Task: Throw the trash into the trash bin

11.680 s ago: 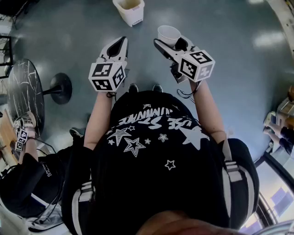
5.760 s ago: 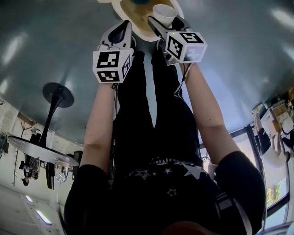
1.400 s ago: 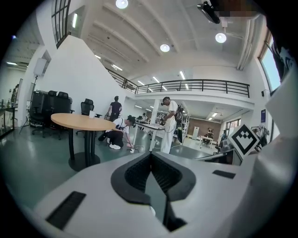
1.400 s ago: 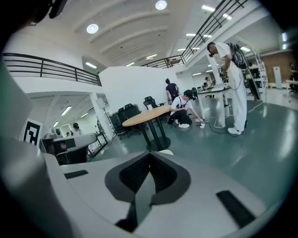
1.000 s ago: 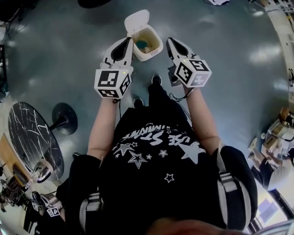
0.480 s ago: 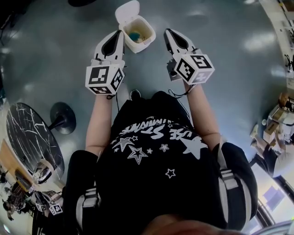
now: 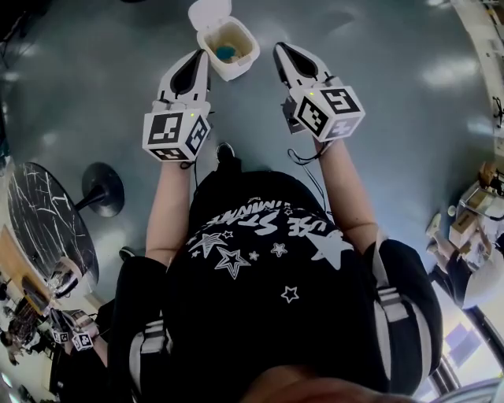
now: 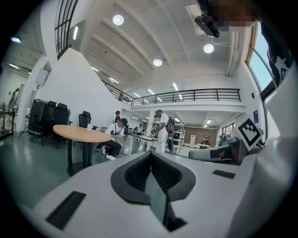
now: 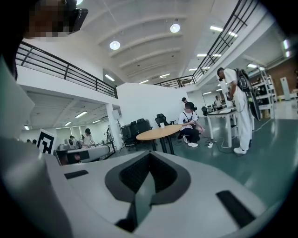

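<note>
Head view: The white trash bin [image 7: 247,57] stands on the gray floor [image 7: 378,55], with its lid [image 7: 209,13] flipped up. Inside it lies some trash, and a blue bit [image 7: 226,53] shows best. The left hand-held gripper [image 7: 198,59] is just beside the bin on one side. The right hand-held gripper [image 7: 281,52] is near it on the other side. Neither one touches the bin. Both look empty.

Left gripper view: The two jaws are pressed together, with nothing between them. It looks out level across a big room, at a round bench [image 8: 81,134] far off. The bin is not in this view.

Right gripper view: These jaws are pressed together too and hold nothing. It also looks out at the room and not at the bin.

I think the trash is already in, so the throwing part looks done. To finish well, keep both hand-held grippers away from the bin's rim so it does not tip or slide. Look into the bin to be sure nothing hangs over the edge. If the lid should be shut, push it down gently with one closed tip.
</note>
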`<state>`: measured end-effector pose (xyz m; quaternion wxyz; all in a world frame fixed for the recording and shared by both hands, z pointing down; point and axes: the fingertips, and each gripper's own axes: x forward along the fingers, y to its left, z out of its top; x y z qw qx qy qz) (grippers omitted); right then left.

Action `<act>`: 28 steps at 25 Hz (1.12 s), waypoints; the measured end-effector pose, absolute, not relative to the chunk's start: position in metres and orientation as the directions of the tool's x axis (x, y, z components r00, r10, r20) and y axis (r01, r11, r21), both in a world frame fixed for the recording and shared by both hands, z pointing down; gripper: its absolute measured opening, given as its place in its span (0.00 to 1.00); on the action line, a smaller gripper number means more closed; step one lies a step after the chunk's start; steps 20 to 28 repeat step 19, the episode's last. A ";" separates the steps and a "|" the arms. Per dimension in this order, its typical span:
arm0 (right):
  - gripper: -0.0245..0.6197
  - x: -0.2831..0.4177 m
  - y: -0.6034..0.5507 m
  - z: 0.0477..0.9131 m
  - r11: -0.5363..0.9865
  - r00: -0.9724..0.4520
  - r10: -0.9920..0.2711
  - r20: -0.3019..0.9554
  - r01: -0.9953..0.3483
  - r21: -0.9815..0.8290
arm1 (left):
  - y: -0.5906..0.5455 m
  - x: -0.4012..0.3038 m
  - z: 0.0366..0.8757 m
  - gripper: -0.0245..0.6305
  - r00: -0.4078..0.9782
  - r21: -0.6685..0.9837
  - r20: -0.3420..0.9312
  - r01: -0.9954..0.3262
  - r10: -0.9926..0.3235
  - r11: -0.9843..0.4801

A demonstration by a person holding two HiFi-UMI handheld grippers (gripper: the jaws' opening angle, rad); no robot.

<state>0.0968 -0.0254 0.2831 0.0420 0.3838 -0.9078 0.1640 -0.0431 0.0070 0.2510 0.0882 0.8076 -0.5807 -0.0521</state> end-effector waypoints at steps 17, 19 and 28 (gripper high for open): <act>0.05 0.144 0.026 0.259 0.693 -0.736 -0.655 0.173 -0.675 -0.253 | 0.064 0.003 0.223 0.05 0.287 0.186 -0.038 -0.939 -0.957 -0.289; 0.05 0.147 0.033 0.254 0.695 -0.738 -0.655 0.163 -0.673 -0.254 | 0.072 0.007 0.221 0.05 0.291 0.184 -0.043 -0.938 -0.956 -0.293; 0.05 0.147 0.033 0.254 0.695 -0.738 -0.655 0.163 -0.673 -0.254 | 0.072 0.007 0.221 0.05 0.291 0.184 -0.043 -0.938 -0.956 -0.293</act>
